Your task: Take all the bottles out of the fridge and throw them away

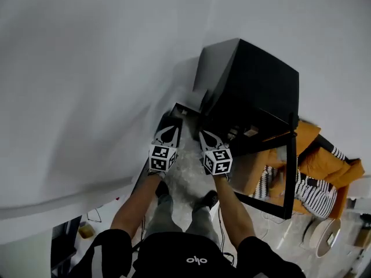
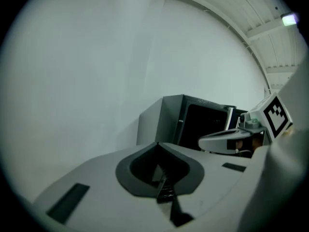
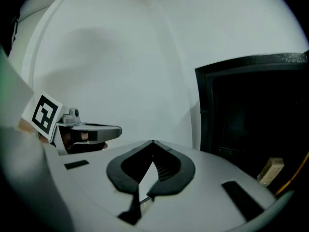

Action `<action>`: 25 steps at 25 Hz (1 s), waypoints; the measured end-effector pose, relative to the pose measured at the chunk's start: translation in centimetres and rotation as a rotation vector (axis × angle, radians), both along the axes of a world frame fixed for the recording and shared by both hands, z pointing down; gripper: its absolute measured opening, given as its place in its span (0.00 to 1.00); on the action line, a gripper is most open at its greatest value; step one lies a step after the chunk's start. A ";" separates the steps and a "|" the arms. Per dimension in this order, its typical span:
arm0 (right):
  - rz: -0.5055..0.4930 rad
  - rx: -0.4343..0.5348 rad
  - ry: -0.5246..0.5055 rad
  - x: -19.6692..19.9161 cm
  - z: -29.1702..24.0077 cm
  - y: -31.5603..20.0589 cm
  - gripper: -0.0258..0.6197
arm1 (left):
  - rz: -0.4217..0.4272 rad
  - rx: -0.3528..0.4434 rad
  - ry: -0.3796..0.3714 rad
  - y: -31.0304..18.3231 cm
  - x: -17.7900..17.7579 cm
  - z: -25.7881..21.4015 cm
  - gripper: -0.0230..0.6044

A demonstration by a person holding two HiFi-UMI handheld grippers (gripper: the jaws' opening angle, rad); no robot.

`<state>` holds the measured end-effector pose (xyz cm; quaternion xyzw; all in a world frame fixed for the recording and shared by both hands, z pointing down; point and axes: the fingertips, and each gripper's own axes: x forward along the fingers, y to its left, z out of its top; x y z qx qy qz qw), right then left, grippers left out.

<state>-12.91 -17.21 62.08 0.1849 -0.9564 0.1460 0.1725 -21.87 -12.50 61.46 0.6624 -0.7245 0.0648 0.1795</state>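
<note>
No bottle shows in any view. In the head view a black fridge (image 1: 255,86) stands against the white wall, its door (image 1: 290,172) swung open toward me. My left gripper (image 1: 168,133) and right gripper (image 1: 210,138) are held side by side, just left of the fridge's open front. Both are shut, with nothing between the jaws. The left gripper view shows its closed tips (image 2: 157,144), the fridge (image 2: 203,122) and the right gripper (image 2: 227,140) beyond. The right gripper view shows its closed tips (image 3: 152,143), the left gripper (image 3: 91,132) and the dark fridge interior (image 3: 260,115) holding a small tan item (image 3: 270,170).
A dark box-like thing (image 1: 181,112) sits by the wall under the left gripper. Orange and striped cloth (image 1: 316,175) lies right of the fridge door, with a white round object (image 1: 324,236) near it. Cables and small items (image 1: 87,230) lie on the floor at lower left.
</note>
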 end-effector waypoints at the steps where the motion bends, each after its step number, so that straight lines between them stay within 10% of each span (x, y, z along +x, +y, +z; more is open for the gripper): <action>1: 0.010 0.000 -0.009 0.5 -1.2 0.0 0.05 | 0.008 0.000 -0.001 0.0 0.6 -1.1 0.05; 11: 0.056 0.110 -0.076 5.2 -12.2 -2.6 0.05 | 0.095 0.109 -0.076 -3.0 5.0 -13.0 0.05; 25: 0.201 0.155 -0.072 13.7 -14.0 -6.1 0.05 | 0.316 0.153 -0.107 -9.4 14.1 -15.6 0.05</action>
